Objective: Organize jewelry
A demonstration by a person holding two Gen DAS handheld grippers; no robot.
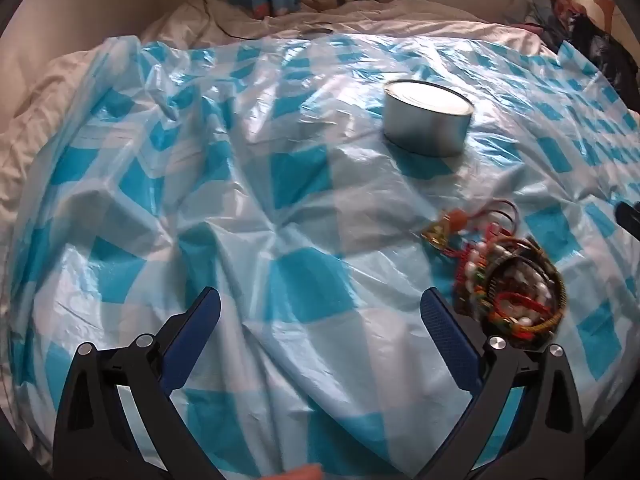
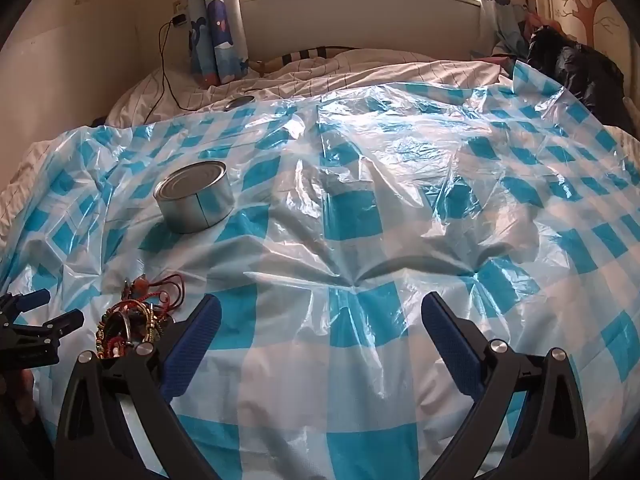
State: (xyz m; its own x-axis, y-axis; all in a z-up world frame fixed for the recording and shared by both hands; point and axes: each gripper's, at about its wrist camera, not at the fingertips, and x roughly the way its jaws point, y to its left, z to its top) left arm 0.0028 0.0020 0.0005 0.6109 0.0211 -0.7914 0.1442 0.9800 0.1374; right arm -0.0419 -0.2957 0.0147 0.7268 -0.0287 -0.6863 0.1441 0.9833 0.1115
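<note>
Holding your left gripper (image 1: 320, 308) and right gripper (image 2: 320, 312) both spread wide and empty, jewelry tangle (image 1: 508, 280) on checked plastic sheet (image 1: 280, 200) between them, silver tin (image 1: 427, 122) well beyond.

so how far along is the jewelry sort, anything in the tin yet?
Nothing looks done. The jewelry pile lies tangled on the checkered plastic sheet, apart from the round metal tin; whether the tin is open or holds anything can't be told. Nothing is in hand: left gripper and right gripper are both open and hold nothing. All picking and sorting remains.
</note>
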